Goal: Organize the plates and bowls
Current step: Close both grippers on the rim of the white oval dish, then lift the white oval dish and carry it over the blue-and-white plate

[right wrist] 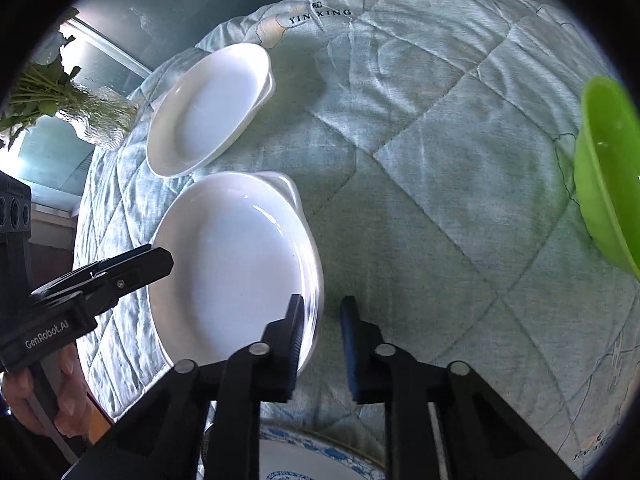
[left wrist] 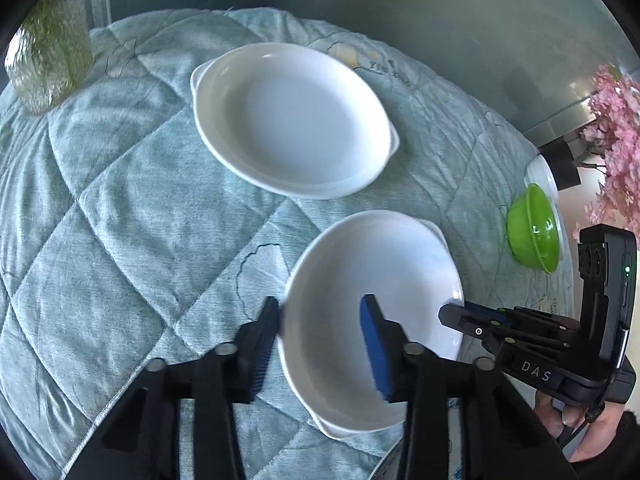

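In the left wrist view, the left gripper (left wrist: 320, 344) is straddling the near dish's (left wrist: 384, 280) left rim, jaws pinching it; a far dish (left wrist: 292, 116) is lying on the quilt (left wrist: 120, 220). In the right wrist view, the right gripper (right wrist: 322, 340) is pinching the near dish's (right wrist: 232, 264) right rim, green bowl (right wrist: 608, 168) well apart.

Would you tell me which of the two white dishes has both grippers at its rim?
The nearer white dish, closest to both cameras: the left gripper and right gripper straddle opposite sides of its rim. The farther white dish lies untouched.
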{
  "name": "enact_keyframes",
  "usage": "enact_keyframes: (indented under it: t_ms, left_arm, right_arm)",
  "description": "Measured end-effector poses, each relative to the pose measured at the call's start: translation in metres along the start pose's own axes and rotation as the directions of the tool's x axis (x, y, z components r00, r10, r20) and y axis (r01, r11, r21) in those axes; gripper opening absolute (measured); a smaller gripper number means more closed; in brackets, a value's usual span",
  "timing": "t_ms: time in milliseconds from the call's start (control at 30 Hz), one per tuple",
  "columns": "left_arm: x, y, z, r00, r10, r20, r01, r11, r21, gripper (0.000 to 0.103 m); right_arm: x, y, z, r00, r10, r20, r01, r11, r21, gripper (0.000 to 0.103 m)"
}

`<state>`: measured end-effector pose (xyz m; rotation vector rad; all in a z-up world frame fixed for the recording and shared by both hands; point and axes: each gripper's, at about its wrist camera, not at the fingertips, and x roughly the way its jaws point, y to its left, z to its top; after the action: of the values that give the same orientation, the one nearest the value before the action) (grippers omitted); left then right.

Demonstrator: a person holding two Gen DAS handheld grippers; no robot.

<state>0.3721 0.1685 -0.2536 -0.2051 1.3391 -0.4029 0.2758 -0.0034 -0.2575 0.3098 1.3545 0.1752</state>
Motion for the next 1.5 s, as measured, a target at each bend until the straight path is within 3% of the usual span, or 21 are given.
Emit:
enact_keyframes:
  t_ms: [233, 833, 1200, 1500]
  left_arm:
    - [0.013, 0.008, -0.002, 0.998, 0.037, -0.042, -0.037, 0.999, -0.006, 0.010]
    - [-0.002, -0.007, -0.024, 0.996, 0.082, -0.032, -0.081, 0.996, 0.023, 0.005]
    - [-0.068, -0.045, -0.030, 0.994, 0.076, 0.082, -0.079, 0.996, 0.038, 0.004]
    - [-0.132, -0.095, -0.056, 0.985, 0.089, 0.150, -0.096, 0.995, 0.041, 0.004]
  right_arm:
    - [0.007, 0.005, 0.006, 1.000, -0.004, -0.021, 0.005, 1.000, 0.031, 0.010]
    - [0.002, 0.010, 0.010, 0.999, -0.037, -0.039, 0.038, 0.999, 0.022, 0.010]
    - [-0.065, 0.012, 0.000, 0.996, -0.025, 0.082, 0.023, 0.999, 0.027, 0.009]
    - [-0.134, 0.016, -0.025, 0.985, -0.009, 0.170, 0.009, 1.000, -0.001, 0.008]
